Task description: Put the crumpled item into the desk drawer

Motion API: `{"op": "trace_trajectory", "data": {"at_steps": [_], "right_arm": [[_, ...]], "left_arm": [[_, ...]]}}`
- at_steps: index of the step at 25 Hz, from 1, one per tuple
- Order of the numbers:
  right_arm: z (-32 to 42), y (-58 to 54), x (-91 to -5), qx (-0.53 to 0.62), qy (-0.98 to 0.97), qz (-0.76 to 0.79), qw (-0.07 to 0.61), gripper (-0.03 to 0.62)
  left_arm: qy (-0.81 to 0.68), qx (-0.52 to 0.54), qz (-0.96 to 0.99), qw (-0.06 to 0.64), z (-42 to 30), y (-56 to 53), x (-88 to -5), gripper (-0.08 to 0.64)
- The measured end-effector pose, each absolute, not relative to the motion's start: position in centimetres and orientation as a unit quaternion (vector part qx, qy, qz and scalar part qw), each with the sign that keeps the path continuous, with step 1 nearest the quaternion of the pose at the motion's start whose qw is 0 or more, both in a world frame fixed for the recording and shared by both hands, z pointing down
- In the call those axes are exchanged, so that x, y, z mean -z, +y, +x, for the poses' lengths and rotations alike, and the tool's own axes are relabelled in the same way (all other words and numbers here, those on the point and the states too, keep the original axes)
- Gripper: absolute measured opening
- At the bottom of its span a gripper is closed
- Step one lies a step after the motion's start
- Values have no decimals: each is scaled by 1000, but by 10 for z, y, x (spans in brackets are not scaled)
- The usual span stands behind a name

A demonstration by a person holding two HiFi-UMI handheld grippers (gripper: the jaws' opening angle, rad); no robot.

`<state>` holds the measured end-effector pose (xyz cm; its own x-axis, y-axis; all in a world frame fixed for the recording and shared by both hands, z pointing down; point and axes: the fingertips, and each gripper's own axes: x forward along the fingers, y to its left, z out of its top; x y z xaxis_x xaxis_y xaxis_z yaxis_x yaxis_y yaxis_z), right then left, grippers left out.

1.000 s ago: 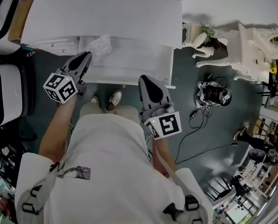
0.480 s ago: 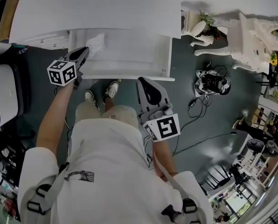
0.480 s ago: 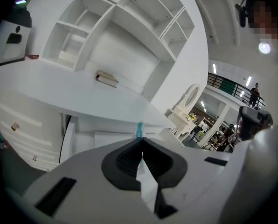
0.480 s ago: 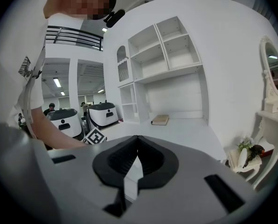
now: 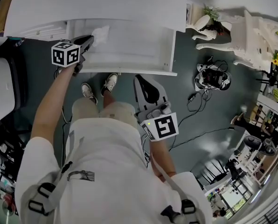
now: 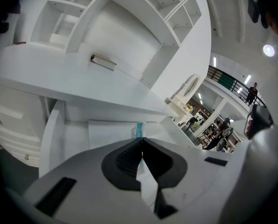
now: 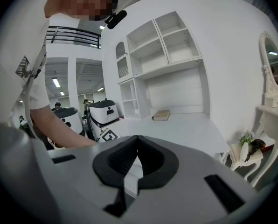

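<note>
The crumpled item (image 5: 100, 33), white and thin with a teal mark, hangs over the left end of the open white desk drawer (image 5: 134, 52). My left gripper (image 5: 89, 39) is shut on it. In the left gripper view a scrap of the crumpled item (image 6: 138, 130) pokes out past the left gripper's (image 6: 142, 140) closed tips, with the drawer's inside (image 6: 106, 132) right behind. My right gripper (image 5: 145, 84) is shut and empty, apart from the drawer in front of its right half. In the right gripper view the right gripper (image 7: 137, 139) points over the desk top (image 7: 185, 125).
The white desk top (image 5: 97, 3) overhangs the drawer's back. A book (image 7: 161, 115) lies on the desk under shelves. The person's shoes (image 5: 98, 87) stand below the drawer front. A white vanity (image 5: 255, 41), a potted plant (image 5: 212, 14) and cables (image 5: 212, 85) lie right.
My left gripper has carried the crumpled item forward and down, from in front of the drawer to over its left end. The right gripper has sunk a little.
</note>
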<state>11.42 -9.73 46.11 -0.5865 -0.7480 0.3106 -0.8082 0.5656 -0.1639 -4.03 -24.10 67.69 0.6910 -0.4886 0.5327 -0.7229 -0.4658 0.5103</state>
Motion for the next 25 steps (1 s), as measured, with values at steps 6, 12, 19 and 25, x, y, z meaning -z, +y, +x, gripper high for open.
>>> {"op": "trace_trajectory", "data": {"at_steps": [6, 12, 19, 25], "right_arm": [[124, -94, -469, -154, -873, 448, 113, 9], [124, -96, -477, -162, -873, 445, 116, 9], [123, -104, -480, -163, -874, 443, 117, 9], [127, -105, -483, -167, -870, 449, 119, 9]], "left_arm": [[-341, -164, 836, 398, -31, -252, -695, 15], [-360, -222, 830, 363, -33, -261, -713, 15], [-372, -297, 821, 316, -38, -263, -738, 17], [-386, -342, 810, 278, -41, -273, -748, 17]]}}
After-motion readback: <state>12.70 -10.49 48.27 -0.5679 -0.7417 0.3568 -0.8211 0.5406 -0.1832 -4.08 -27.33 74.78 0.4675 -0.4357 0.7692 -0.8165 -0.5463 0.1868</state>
